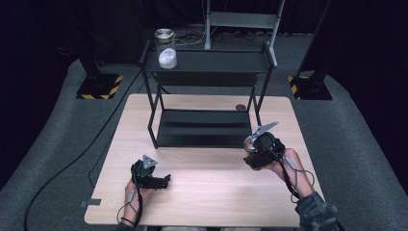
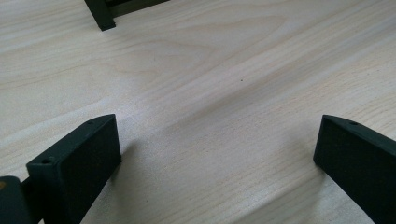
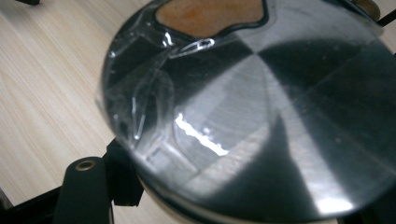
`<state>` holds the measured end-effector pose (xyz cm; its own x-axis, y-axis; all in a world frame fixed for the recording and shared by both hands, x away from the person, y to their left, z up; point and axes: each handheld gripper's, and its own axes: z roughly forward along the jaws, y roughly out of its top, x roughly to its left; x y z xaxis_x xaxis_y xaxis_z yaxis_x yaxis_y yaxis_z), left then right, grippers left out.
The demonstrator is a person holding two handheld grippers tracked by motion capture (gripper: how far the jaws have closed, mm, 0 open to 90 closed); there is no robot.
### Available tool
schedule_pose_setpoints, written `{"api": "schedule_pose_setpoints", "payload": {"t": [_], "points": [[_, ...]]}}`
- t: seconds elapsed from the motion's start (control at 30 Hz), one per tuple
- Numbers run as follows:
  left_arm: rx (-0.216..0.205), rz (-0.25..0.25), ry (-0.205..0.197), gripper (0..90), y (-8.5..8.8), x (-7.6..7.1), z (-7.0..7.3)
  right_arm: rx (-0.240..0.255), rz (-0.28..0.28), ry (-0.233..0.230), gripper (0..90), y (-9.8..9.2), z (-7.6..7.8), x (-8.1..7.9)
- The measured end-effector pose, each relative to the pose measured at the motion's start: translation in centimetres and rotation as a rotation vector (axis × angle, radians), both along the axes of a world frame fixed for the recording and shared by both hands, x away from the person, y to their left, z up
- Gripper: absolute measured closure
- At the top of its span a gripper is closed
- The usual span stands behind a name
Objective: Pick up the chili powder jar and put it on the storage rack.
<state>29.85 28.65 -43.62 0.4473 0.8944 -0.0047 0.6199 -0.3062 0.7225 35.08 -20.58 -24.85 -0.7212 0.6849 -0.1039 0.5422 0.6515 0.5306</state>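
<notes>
Jar [image 1: 252,144], round with a brushed-metal lid [image 3: 261,116], sits clamped in the right gripper [image 1: 254,153] above the pale wooden table [image 1: 207,192]; the left gripper [image 1: 161,182] rests spread, empty.

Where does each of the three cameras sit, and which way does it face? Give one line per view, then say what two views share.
High view: above the person's side, looking forward and down on the table; both forearms, left gripper, right gripper.
Left gripper view: on the left gripper, facing bare tabletop between its open jaws.
Right gripper view: on the right gripper, facing the jar it clamps by its metal lid.
Shared: high and left gripper views both show the black rack.
</notes>
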Motion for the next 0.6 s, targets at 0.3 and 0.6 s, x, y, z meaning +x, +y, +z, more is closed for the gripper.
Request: {"api": "schedule_pose_setpoints", "payload": {"t": [0.3,0.6], "points": [[0.0,0.0,0.0,0.1,0.0,0.0,0.0,-0.022,-0.003,0.008,30.6,0.8,1.1,1.4],[0.0,0.0,0.0,0.2,0.0,0.0,0.0,-0.049,-0.003,0.02,30.6,1.5,2.4,2.9]]}}
